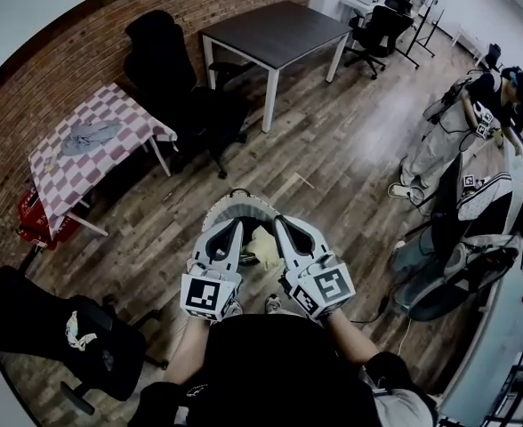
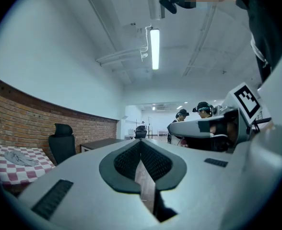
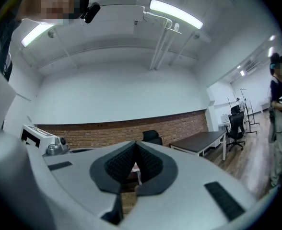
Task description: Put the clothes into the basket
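Note:
A grey garment (image 1: 91, 136) lies on a table with a red-and-white checked cloth (image 1: 110, 163) at the left; the left gripper view shows the garment (image 2: 18, 157) far to the left. A round, pale-rimmed basket (image 1: 244, 201) stands on the floor just beyond my grippers, and a beige cloth (image 1: 263, 249) shows between them. My left gripper (image 1: 229, 227) and right gripper (image 1: 285, 227) are held side by side close to the body, pointing level. Both are shut with nothing in them, seen too in the left gripper view (image 2: 142, 152) and the right gripper view (image 3: 134, 164).
A red crate (image 1: 32, 219) sits under the checked table. Black office chairs (image 1: 190, 96) stand by it and at the lower left (image 1: 57, 327). A dark table (image 1: 275, 34) is at the back. People with equipment (image 1: 475, 123) stand at the right on the wood floor.

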The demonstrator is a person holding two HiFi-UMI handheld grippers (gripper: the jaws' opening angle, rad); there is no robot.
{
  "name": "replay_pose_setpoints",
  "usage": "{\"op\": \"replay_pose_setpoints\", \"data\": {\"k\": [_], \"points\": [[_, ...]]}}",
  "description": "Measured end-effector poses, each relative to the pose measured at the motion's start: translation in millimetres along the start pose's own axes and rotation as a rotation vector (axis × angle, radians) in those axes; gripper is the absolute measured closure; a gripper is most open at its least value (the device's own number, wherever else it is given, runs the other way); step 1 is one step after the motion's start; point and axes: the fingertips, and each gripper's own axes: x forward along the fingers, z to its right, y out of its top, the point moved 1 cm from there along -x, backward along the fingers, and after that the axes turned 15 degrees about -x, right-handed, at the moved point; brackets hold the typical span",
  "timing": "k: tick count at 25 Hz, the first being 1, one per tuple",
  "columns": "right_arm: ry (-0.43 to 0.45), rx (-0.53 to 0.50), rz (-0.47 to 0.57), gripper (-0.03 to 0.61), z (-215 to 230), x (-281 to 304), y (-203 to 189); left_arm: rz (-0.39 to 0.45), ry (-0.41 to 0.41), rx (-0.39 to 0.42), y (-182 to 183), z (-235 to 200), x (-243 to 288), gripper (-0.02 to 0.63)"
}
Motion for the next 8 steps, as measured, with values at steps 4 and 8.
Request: {"op": "replay_pose_setpoints", "data": {"k": [4, 8], "points": [[0.004, -0.002, -0.005, 0.571, 1.5, -1.0, -3.2, -0.004, -0.007, 0.007, -3.6, 3.1, 2.9, 0.6], [0.002, 0.0, -0.007, 0.571, 5.9, -2.5, -6.8, -0.009, -0.013, 0.009, -8.2, 5.8, 6.9, 0.6]]}}
